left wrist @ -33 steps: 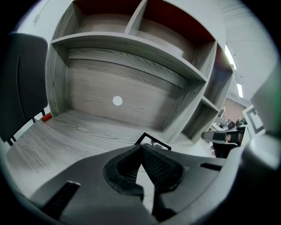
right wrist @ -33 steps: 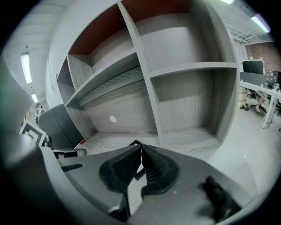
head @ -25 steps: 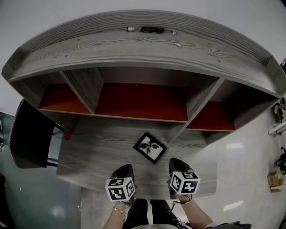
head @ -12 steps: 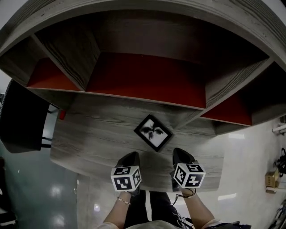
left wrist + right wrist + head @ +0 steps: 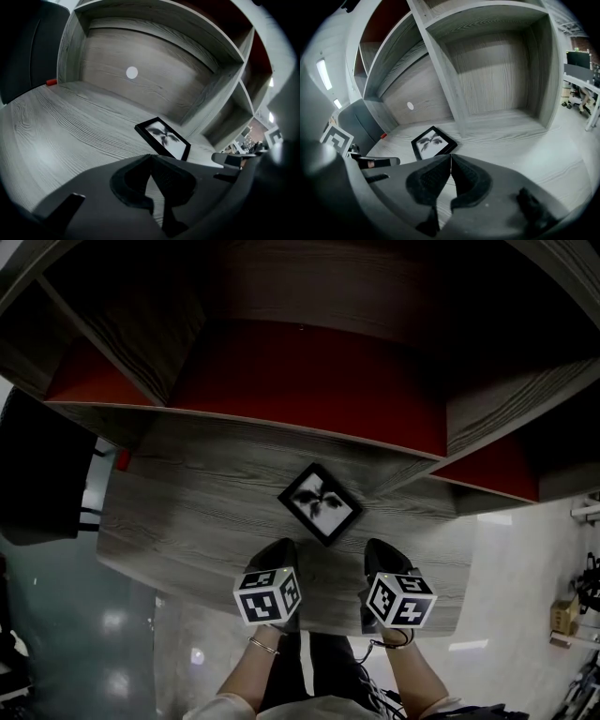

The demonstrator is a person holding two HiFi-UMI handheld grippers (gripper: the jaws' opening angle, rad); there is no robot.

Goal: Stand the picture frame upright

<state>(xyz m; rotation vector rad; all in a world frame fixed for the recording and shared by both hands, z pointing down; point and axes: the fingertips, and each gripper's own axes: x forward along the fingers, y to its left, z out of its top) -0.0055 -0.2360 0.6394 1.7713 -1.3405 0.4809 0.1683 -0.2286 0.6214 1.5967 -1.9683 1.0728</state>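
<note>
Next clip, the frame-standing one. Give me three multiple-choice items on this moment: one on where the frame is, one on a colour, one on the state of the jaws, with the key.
1. Where is the picture frame?
A. Flat on the desk
B. Inside a shelf compartment
C. On the chair

2. What colour is the frame's border?
A. White
B. Black
C. Red

3. How do the jaws of the left gripper and the right gripper stand?
A. Both wide apart
B. Left shut on the frame
C. Both shut, nothing between them

Key:
1 A, the head view shows it lying face up on the desk top.
2 B, a black border surrounds a pale picture.
3 C, each gripper view shows the tips together, with the frame lying apart from them.
</note>
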